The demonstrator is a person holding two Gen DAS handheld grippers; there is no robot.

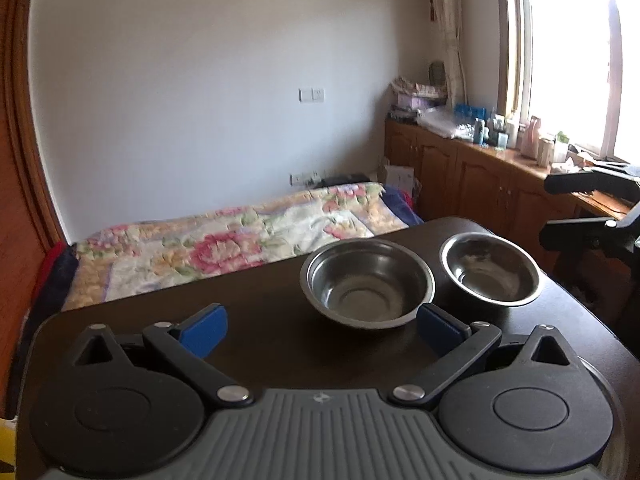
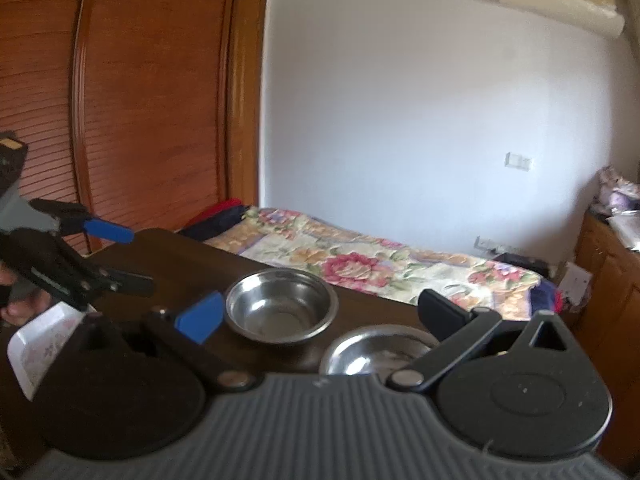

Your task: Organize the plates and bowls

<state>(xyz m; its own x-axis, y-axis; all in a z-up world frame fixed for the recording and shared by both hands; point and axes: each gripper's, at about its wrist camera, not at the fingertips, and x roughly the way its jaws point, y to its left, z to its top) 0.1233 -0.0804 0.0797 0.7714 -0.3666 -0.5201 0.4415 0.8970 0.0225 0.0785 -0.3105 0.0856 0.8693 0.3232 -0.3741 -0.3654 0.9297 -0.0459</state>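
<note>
Bedroom bench [image 1: 260, 320]: we've both grippers, left gripper [image 1: 322, 330] and right gripper [image 2: 320, 316], spread wide and empty, two steel bowls [image 1: 367, 283] just ahead unstacked, so barely started.

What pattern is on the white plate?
A faint pink floral print on the white plate, seen only in the right wrist view.

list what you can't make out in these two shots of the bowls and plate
- White plate: right wrist view only, mostly behind the right claw's body.
- Nearer steel bowl: right wrist view, front half hidden by that claw.
- Countertop items: left wrist view, too small, washed out by window glare.
- Left claw: open, empty.
</note>
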